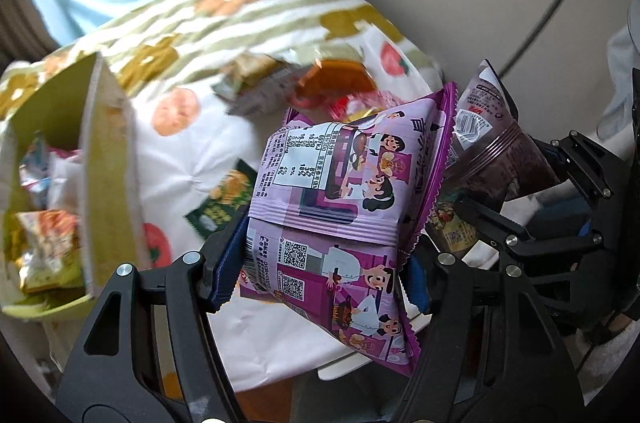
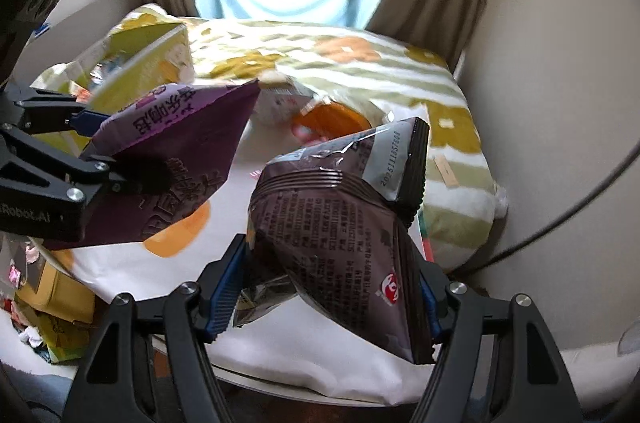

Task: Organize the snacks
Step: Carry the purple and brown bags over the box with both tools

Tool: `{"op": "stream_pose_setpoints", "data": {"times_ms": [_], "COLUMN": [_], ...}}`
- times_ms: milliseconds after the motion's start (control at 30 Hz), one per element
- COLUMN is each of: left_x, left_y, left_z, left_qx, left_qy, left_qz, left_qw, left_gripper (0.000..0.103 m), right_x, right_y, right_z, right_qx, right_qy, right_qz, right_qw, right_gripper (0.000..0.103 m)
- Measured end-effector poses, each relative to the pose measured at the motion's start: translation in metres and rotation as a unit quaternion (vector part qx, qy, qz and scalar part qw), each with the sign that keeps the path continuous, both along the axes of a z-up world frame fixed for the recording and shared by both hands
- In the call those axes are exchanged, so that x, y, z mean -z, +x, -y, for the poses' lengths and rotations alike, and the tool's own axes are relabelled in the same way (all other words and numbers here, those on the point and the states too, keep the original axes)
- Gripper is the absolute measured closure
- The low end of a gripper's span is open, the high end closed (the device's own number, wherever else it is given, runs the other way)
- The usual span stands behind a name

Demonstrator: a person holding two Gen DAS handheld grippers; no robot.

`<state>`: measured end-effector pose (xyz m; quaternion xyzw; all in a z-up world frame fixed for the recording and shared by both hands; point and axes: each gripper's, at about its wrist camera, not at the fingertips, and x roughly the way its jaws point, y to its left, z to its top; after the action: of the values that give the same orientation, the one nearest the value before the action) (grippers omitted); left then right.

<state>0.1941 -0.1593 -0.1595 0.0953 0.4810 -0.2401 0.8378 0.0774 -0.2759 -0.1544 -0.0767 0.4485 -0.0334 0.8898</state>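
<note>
My left gripper [image 1: 316, 263] is shut on a purple cartoon-printed snack bag [image 1: 340, 191] and holds it above the table. The same bag [image 2: 176, 159] and left gripper [image 2: 104, 147] show at the left of the right wrist view. My right gripper [image 2: 332, 287] is shut on a dark brown snack bag [image 2: 340, 223], also held in the air. That bag [image 1: 492, 127] and the right gripper [image 1: 476, 199] appear at the right of the left wrist view. A yellow-green box [image 1: 100, 159] holding several snack packs stands at the left; it also shows in the right wrist view [image 2: 152, 63].
A white tablecloth with orange fruit prints [image 1: 192, 151] covers the table. A pile of loose snack packs [image 1: 280, 83] and an orange pack [image 2: 332, 119] lie near its far side. A green packet [image 1: 224, 199] lies flat. A striped floral blanket [image 2: 360, 63] lies behind. A wall is at right.
</note>
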Motion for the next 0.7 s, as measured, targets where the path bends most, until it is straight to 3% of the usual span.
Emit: {"op": "stream_pose_setpoints", "data": {"times_ms": [367, 700], "left_x": [-0.059, -0.092], "left_y": [0.019, 0.087], "left_z": [-0.076, -0.183], "left_qx": [-0.084, -0.134], "left_qy": [-0.032, -0.023], "left_qz": [0.042, 0.068], "left_qw": [0.9950, 0.9884], "left_gripper": [0.040, 0.040], "right_x": [-0.048, -0.070], "right_y": [0.050, 0.131], "right_z": [-0.053, -0.133], "right_qx": [-0.074, -0.119], "right_qy": [0.020, 0.048], "right_qz": [0.003, 0.026], "right_qw": [0.997, 0.991], "right_gripper": [0.035, 0.035]}}
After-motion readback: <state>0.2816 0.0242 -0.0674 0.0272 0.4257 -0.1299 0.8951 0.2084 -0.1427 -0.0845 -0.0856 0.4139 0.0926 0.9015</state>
